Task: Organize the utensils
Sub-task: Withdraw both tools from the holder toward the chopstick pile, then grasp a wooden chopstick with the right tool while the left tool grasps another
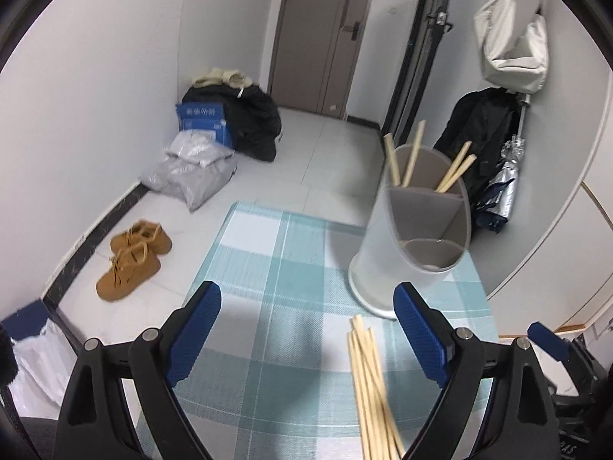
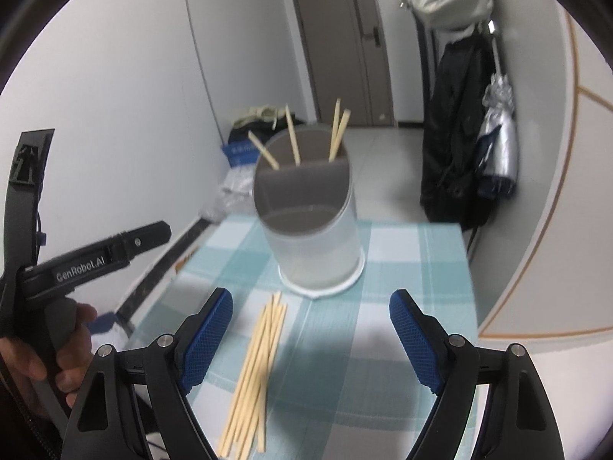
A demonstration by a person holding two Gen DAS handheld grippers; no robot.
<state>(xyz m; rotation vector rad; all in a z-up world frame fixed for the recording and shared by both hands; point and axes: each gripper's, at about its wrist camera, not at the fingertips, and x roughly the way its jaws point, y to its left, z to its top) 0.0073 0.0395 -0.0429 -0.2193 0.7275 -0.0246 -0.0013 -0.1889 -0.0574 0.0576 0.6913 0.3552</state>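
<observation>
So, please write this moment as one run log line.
left gripper: open, empty | right gripper: open, empty | chopsticks: loose on tablecloth | holder: four chopsticks inside

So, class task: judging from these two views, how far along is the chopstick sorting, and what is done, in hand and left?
Done: four chopsticks already stand in the holder's back compartments. In hand: nothing; the left gripper and right gripper are both open and empty above the checked cloth. Left: the loose bundle of chopsticks lying before the holder, and its front compartment looks empty.
</observation>
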